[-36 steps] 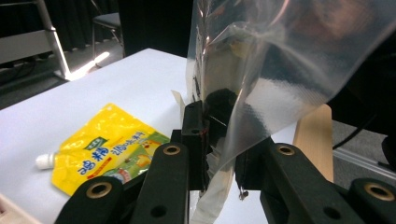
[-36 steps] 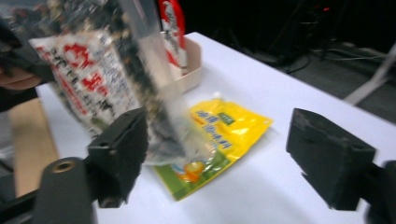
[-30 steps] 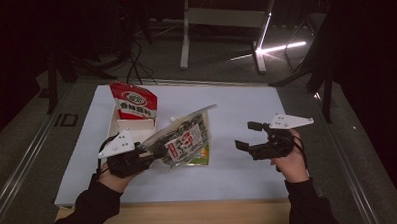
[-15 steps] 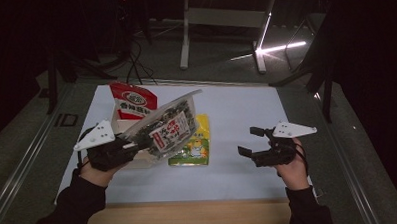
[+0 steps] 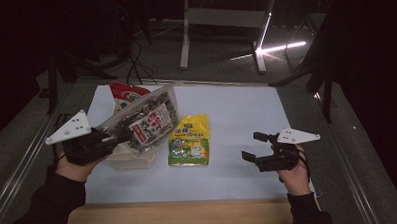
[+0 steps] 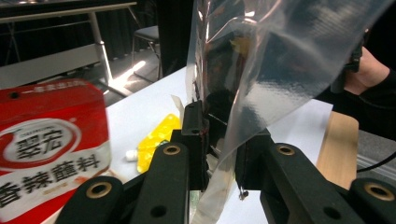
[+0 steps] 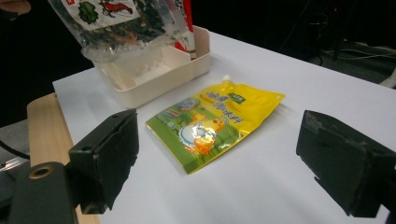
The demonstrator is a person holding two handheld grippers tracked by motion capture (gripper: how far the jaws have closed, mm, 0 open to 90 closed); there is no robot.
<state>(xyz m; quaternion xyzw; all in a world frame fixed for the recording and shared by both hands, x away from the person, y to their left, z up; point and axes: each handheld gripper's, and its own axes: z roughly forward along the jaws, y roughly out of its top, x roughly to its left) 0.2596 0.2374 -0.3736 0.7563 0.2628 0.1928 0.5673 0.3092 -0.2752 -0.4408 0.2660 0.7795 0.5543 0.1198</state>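
Note:
My left gripper (image 5: 113, 140) is shut on the lower edge of a clear bag of dark dried food (image 5: 146, 121) with a white label. It holds the bag tilted in the air over a white box (image 5: 130, 160). In the left gripper view the jaws (image 6: 219, 144) pinch the clear film of the bag (image 6: 280, 60). A yellow and green pouch (image 5: 189, 140) lies flat on the white table sheet. My right gripper (image 5: 251, 146) stands open to the right of it, with nothing between its jaws. In the right gripper view the pouch (image 7: 215, 121) lies beyond the open gripper (image 7: 224, 158).
A red packet (image 5: 127, 92) stands at the far end of the white box (image 7: 154, 79). The white sheet (image 5: 236, 115) covers the table, with a wooden strip (image 5: 180, 215) along the near edge. Table legs and cables stand on the dark floor beyond.
My left gripper has carried the clear bag left and upward, from over the yellow pouch to over the white box. The right hand has sunk a little toward the near edge.

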